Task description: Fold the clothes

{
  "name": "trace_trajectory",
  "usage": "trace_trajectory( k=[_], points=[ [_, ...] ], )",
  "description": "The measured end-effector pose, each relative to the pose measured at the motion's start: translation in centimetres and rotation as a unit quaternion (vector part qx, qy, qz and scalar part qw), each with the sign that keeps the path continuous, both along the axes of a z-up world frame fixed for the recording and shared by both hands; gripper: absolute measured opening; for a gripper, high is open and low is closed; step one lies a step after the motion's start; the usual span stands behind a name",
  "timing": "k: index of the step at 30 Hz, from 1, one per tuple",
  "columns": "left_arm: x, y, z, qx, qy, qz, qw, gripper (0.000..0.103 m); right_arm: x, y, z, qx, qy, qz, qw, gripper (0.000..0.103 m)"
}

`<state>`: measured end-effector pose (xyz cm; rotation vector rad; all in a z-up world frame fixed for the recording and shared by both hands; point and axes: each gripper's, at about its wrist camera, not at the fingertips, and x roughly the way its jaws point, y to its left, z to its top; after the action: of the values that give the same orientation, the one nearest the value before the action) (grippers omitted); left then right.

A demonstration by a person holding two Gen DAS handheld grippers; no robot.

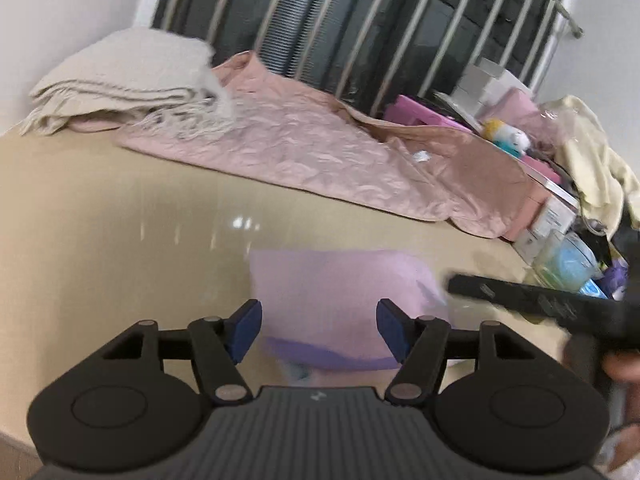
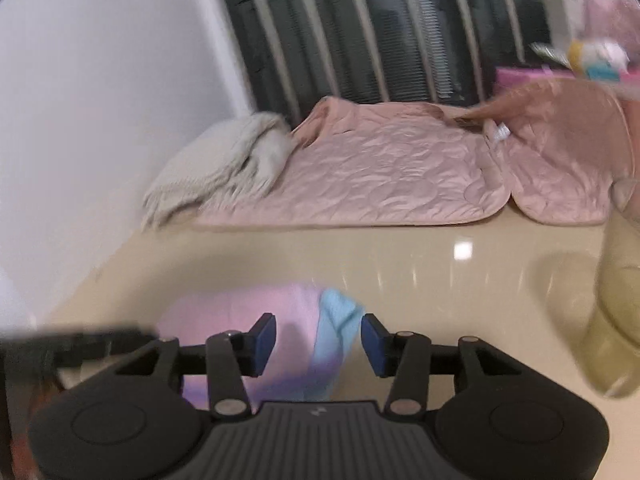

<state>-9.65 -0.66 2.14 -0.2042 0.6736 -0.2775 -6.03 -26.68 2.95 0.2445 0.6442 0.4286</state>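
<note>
Where fingers (image 1: 246, 330) gape: pink garment (image 1: 340, 300), untouched.

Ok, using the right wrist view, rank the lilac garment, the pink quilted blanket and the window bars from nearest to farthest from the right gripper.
1. Lilac garment: directly under the right gripper, between its open fingers.
2. Pink quilted blanket: across the tabletop, mid-distance.
3. Window bars: behind the blanket, at the back.
</note>
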Motion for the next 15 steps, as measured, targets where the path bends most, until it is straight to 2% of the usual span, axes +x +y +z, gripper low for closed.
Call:
trace_trajectory(
  k=[1,2,3,4,6,7,9,10,11,13,15],
  points=[
    [0.0,-0.5,-0.1,0.006,-0.002,-0.004,1.0000,0.064,1.1,-0.2,-0.7,0.027,0.023,-0.005,0.999,0.045],
    [0.0,-1.0,-0.1,0.013,-0.004,-0.007,0.9999,0.064,2.2,-0.4,-1.3,0.054,0.046,-0.011,0.997,0.036],
    [0.0,-1.3,-0.4,0.024,-0.005,-0.005,0.9997,0.064,3.1,-0.6,-1.9,0.075,0.064,-0.015,0.995,0.024],
    [-0.2,-1.4,-0.6,0.026,-0.005,-0.007,0.9996,0.064,3.4,-0.7,-2.1,0.079,0.063,-0.019,0.995,0.001],
    [-0.4,-1.4,-0.9,0.028,-0.004,-0.010,0.9996,0.064,3.7,-0.9,-2.6,0.080,0.061,-0.030,0.994,0.003],
    [-0.4,-1.0,-1.0,0.020,0.000,-0.009,0.9998,0.064,3.3,-0.9,-2.6,0.060,0.056,-0.049,0.995,0.003],
    [-0.4,-0.4,-1.1,0.004,0.008,-0.007,0.9999,0.064,2.6,-0.8,-2.2,0.041,0.046,-0.077,0.995,0.009],
    [-0.4,-0.2,-1.1,-0.003,0.011,-0.005,0.9999,0.064,2.2,-0.7,-2.0,0.042,0.040,-0.083,0.995,0.015],
    [-0.3,-0.1,-1.0,-0.004,0.012,-0.005,0.9999,0.065,1.7,-0.5,-1.8,0.055,0.033,-0.074,0.995,0.027],
    [-0.3,-0.3,-1.0,0.003,0.010,-0.006,0.9999,0.065,1.2,0.4,-1.5,0.068,0.016,-0.045,0.997,0.038],
    [-0.3,-0.6,-1.1,0.012,0.007,-0.006,0.9999,0.066,1.6,1.5,-1.8,0.042,0.015,-0.036,0.998,0.033]
  ],
)
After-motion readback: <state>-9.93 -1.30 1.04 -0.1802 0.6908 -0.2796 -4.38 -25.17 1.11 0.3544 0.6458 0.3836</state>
